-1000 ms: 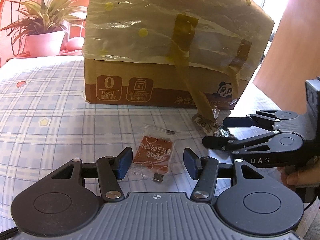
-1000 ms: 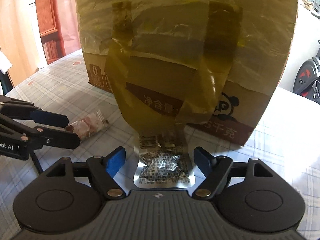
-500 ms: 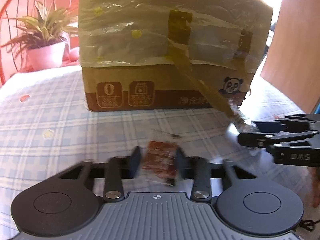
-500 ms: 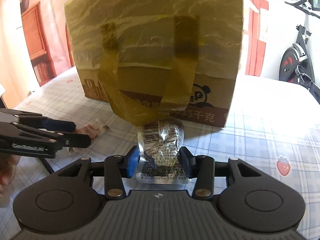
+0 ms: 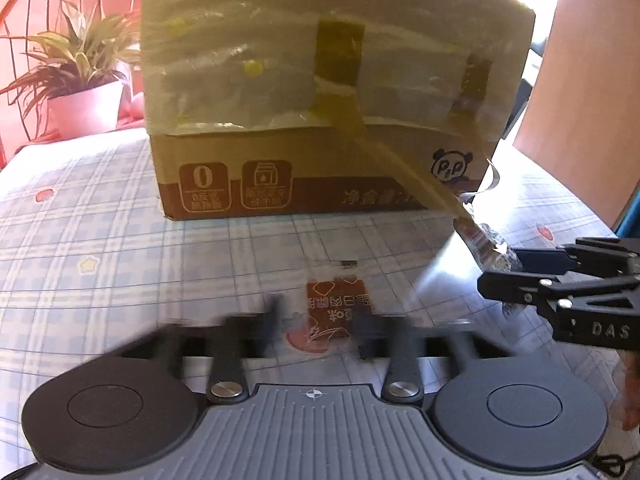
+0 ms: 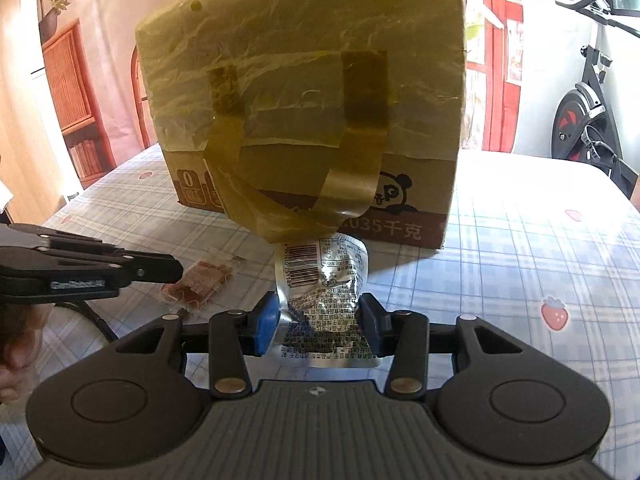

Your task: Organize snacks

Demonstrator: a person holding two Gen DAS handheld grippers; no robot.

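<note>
Cardboard box point(image 6: 308, 92) at twelve o'clock, top edge cut off, front veiled by plastic film. Left gripper point(image 5: 318, 320) fingers motion-blurred, jaws just opening — red snack packet point(image 5: 334, 312) flat on the tablecloth point(image 5: 100, 248) between them, unpressed. Right gripper point(image 6: 318, 322) at three o'clock, clamped on the silver foil pouch point(image 6: 324, 292), lifted — tape stuck to its top.

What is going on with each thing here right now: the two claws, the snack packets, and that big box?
Right claw: shut on the silver packet, lifted off the checked tablecloth.
Left claw: blurred, its jaws have just been opening; red packet between them, lying flat on the cloth.
Cardboard box: standing closed, wrapped in plastic film, with brown tape hanging loose onto the silver packet.
Potted plant: upright.
</note>
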